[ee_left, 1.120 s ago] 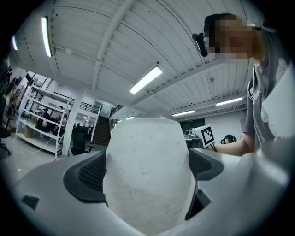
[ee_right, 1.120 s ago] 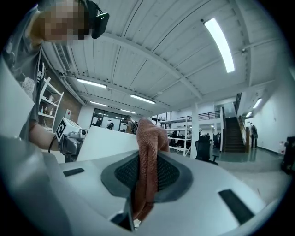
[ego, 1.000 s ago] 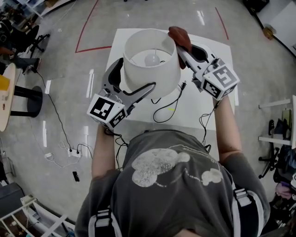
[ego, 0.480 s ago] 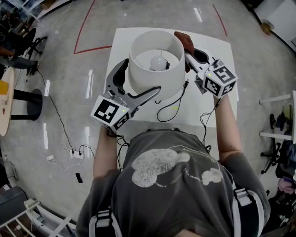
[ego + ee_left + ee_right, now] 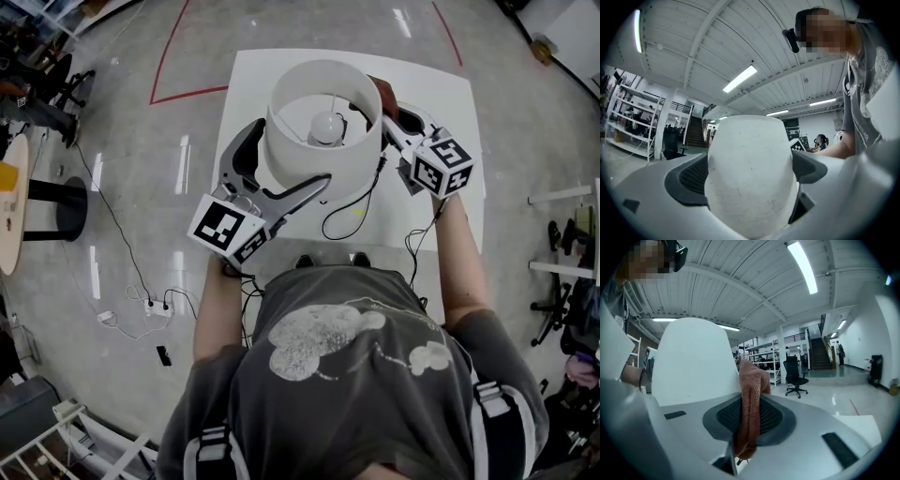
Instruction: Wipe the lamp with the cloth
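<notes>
My left gripper is clamping the lamp (steadying it); my right gripper is pinching the cloth against it.

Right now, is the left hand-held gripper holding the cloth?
No, the left hand-held gripper clamps the white lampshade; the reddish-brown cloth is pinched in the right hand-held gripper.

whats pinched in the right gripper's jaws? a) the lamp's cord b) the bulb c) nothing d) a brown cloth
D: in its own view the right gripper has its jaws closed on the brown cloth, with the white lampshade just beside it.
</notes>
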A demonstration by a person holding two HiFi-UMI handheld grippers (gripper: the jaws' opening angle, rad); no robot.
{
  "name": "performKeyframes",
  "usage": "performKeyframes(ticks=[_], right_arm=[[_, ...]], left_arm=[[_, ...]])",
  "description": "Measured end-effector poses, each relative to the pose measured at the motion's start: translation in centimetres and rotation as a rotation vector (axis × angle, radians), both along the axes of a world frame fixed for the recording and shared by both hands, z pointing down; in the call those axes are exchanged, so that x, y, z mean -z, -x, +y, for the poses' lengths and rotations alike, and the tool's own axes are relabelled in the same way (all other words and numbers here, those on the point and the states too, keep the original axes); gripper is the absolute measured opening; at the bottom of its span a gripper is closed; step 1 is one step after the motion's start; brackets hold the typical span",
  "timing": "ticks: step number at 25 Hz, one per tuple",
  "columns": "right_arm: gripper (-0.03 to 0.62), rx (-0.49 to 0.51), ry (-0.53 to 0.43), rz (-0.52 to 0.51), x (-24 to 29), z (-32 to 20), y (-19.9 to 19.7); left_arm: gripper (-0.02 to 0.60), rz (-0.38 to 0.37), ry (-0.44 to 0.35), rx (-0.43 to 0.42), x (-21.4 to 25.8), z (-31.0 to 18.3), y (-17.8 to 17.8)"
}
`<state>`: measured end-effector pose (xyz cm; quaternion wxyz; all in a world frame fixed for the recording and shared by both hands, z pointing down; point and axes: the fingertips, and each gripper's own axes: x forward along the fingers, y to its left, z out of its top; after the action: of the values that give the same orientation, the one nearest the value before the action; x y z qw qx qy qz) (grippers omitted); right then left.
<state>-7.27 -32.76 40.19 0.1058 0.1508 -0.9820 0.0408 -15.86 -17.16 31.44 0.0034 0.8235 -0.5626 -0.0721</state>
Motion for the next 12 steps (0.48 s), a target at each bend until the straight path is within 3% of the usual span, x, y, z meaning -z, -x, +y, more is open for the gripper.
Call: performKeyframes(ticks=[7, 12], right_arm=[[0.057, -0.112, -0.016, 0.013, 0.3, 0.6, -2.0], [0.057, -0.256, -0.023, -0.012, 1.1, 1.9, -5.0]], left_arm=[[0.603, 0.065, -0.033, 0.038, 1.1, 1.6, 2.3], [0.603, 0.071, -0.018, -0.002, 0.6, 3.3, 4.0]])
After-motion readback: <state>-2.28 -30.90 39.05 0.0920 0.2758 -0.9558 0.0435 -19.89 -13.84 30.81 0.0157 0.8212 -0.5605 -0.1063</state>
